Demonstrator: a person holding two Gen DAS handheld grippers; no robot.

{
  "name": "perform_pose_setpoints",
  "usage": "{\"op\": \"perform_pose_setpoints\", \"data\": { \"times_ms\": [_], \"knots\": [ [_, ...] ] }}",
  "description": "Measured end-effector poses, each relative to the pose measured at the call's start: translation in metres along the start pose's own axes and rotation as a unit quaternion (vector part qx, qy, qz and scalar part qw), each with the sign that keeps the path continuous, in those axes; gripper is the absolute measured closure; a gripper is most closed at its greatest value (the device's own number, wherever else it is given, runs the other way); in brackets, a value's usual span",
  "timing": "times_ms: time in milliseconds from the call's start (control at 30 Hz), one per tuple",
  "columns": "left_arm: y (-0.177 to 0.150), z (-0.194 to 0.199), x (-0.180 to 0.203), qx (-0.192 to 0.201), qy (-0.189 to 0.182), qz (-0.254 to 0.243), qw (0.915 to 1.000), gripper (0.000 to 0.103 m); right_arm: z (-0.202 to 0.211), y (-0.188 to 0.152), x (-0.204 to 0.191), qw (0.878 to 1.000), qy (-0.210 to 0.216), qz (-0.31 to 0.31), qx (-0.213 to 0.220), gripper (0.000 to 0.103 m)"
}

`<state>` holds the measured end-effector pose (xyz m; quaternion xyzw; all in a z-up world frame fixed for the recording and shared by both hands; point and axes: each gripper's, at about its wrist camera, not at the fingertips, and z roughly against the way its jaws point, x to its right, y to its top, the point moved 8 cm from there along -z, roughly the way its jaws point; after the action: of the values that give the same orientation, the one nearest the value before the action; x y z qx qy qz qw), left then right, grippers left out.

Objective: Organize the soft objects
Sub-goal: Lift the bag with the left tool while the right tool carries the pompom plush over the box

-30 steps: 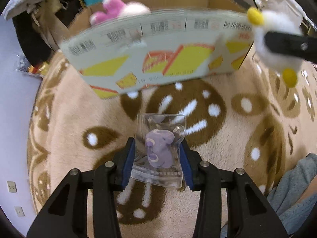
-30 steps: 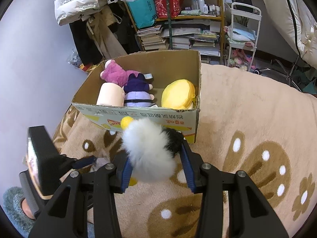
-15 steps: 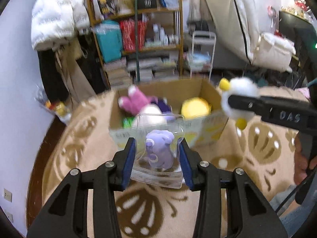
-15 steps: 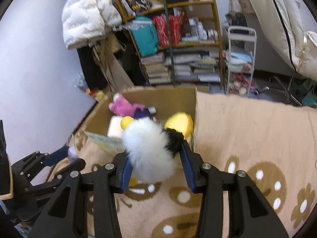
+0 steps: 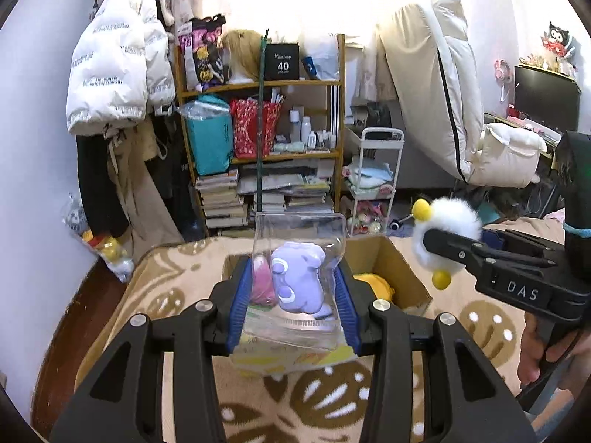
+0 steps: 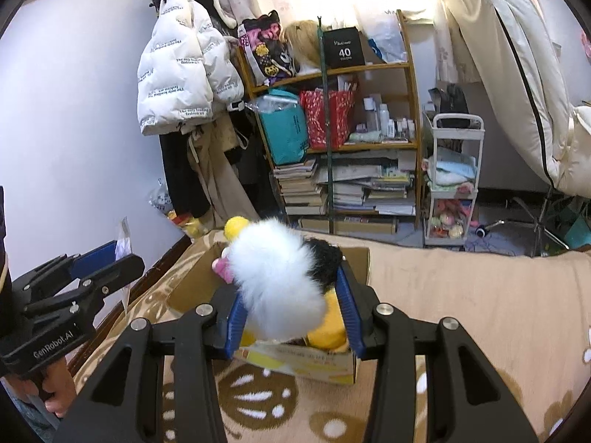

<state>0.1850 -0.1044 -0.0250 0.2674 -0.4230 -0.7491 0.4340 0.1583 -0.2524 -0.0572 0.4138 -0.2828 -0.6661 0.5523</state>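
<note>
Purple plush (image 5: 299, 280) in slick clear bag (image 5: 299, 236), light, squashy, clamped mid-body by left gripper (image 5: 293, 299); right gripper (image 6: 290, 302) squeezes fluffy white toy (image 6: 277, 280).

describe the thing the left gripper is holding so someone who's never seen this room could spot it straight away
Start at the open cardboard box on the beige patterned rug. In front of it the left gripper is shut on a clear zip bag with a small purple plush toy inside. The fluffy white toy in the right gripper has no bag.
</note>
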Motion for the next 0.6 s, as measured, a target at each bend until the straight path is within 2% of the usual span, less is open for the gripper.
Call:
{"op": "perform_pose_setpoints", "data": {
  "times_ms": [167,267,467,600],
  "knots": [
    [-0.002,-0.017,0.000,0.007,-0.007,0.010,0.9999,0.061,-0.012,0.002,0.000,1.000,-0.001,0.003,-0.002,0.056],
    [-0.009,-0.031,0.000,-0.003,-0.021,0.023,0.9995,0.061,-0.024,-0.002,0.001,1.000,0.003,0.000,-0.013,0.056],
    [-0.022,-0.057,0.002,-0.027,-0.017,0.019,0.9993,0.062,-0.041,-0.010,0.010,1.000,-0.001,0.000,-0.026,0.056],
    [-0.031,-0.068,0.003,-0.036,-0.016,0.015,0.9991,0.064,-0.050,-0.016,0.021,0.999,0.006,-0.037,-0.035,0.056]
  ]
}}
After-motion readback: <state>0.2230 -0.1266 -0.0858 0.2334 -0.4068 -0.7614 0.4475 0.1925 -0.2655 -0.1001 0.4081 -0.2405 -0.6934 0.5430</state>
